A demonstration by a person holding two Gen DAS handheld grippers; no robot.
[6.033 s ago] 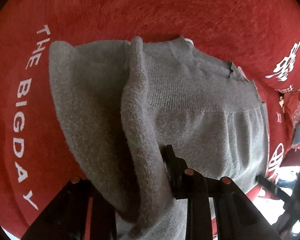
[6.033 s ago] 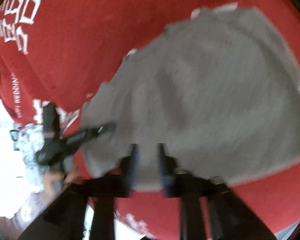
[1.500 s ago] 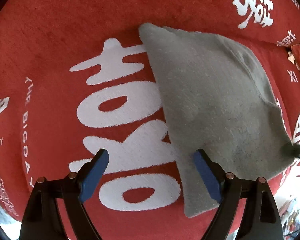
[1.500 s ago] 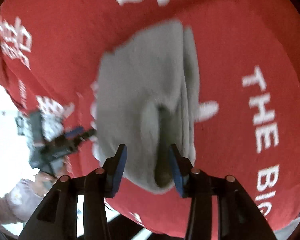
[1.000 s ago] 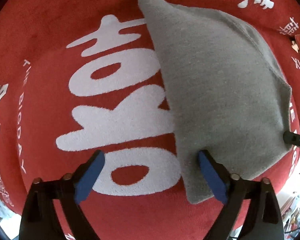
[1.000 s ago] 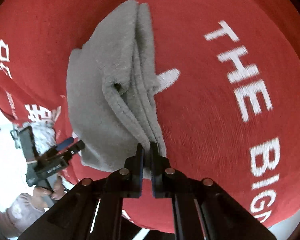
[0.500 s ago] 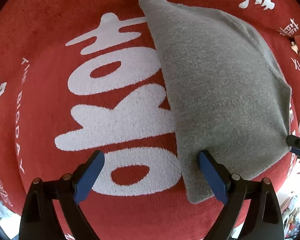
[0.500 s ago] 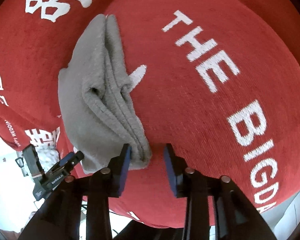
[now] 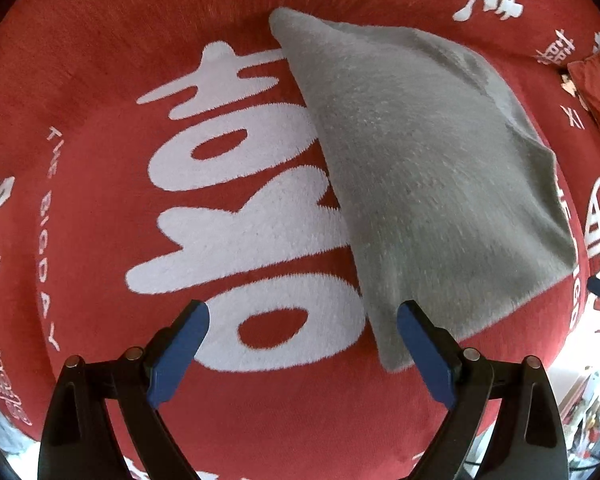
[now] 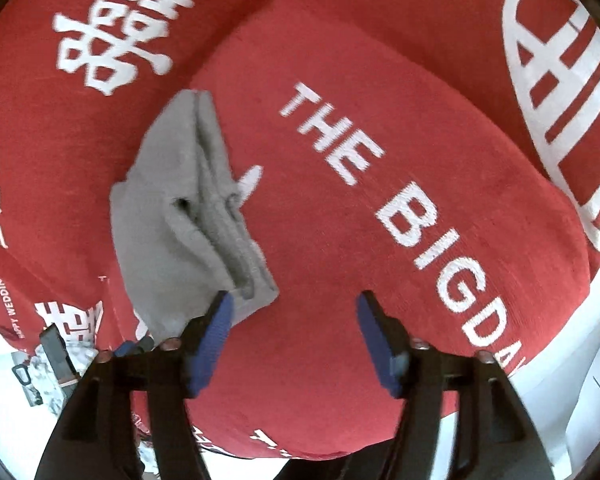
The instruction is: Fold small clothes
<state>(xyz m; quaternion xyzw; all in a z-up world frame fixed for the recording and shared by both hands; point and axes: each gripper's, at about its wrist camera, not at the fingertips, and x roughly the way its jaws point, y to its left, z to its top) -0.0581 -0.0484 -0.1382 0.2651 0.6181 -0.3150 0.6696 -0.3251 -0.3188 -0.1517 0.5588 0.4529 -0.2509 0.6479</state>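
A small grey knitted garment [image 9: 428, 176] lies folded flat on a red cloth [image 9: 100, 92] with large white lettering. In the right wrist view the garment [image 10: 180, 216] shows its stacked folded edges. My left gripper [image 9: 302, 320] is open and empty, just off the garment's near corner, with its right pad [image 9: 424, 348] at the cloth's edge. My right gripper [image 10: 294, 312] is open and empty, its left pad [image 10: 216, 328] beside the garment's near corner.
The red cloth [image 10: 420, 120] covers a rounded padded surface that drops off at the near and right edges. The left gripper [image 10: 60, 352] shows at the lower left of the right wrist view. A cluttered bright floor area [image 9: 588, 400] lies beyond the edge.
My right gripper was shut on the garment's folded edge a second ago; it has let go, opened wide and drawn back. The left gripper stays open and barely moved.
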